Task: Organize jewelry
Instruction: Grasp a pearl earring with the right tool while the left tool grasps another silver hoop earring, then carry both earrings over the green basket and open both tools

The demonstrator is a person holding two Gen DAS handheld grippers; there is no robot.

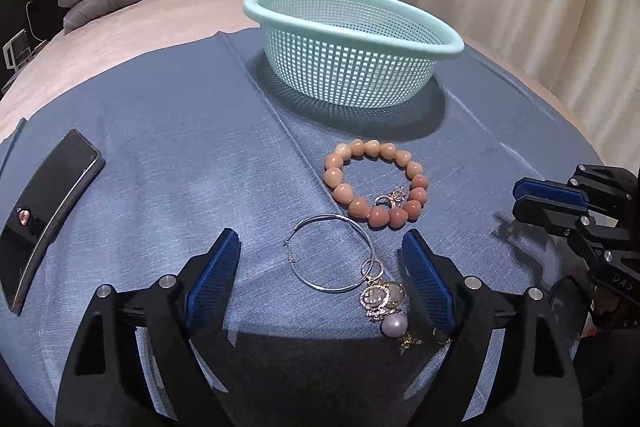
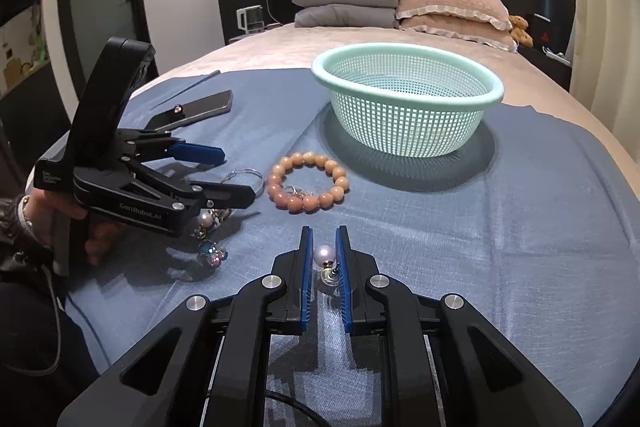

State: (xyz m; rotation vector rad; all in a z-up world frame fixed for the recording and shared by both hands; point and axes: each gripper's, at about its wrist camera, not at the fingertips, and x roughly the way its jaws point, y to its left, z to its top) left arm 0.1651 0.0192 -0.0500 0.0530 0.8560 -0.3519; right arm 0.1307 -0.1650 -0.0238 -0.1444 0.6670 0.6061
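A mint mesh basket (image 1: 356,15) (image 2: 408,83) stands on the blue cloth. In front of it lies a peach bead bracelet (image 1: 340,193) (image 2: 306,203) with a small ring charm inside. My left gripper (image 1: 320,247) is open around a silver hoop (image 1: 332,255) and beside a pearl pendant earring (image 1: 386,303); it also shows in the right wrist view (image 2: 236,175). My right gripper (image 2: 323,255) is shut on a pearl earring (image 2: 325,255) just above the cloth; it shows at the right in the left wrist view (image 1: 516,199).
A black phone (image 1: 44,211) (image 2: 196,109) lies on the cloth at the left. A small iridescent crystal piece (image 2: 212,253) lies near the left gripper. The blue cloth (image 1: 160,155) covers the foot of a bed with pillows behind and curtains to the right.
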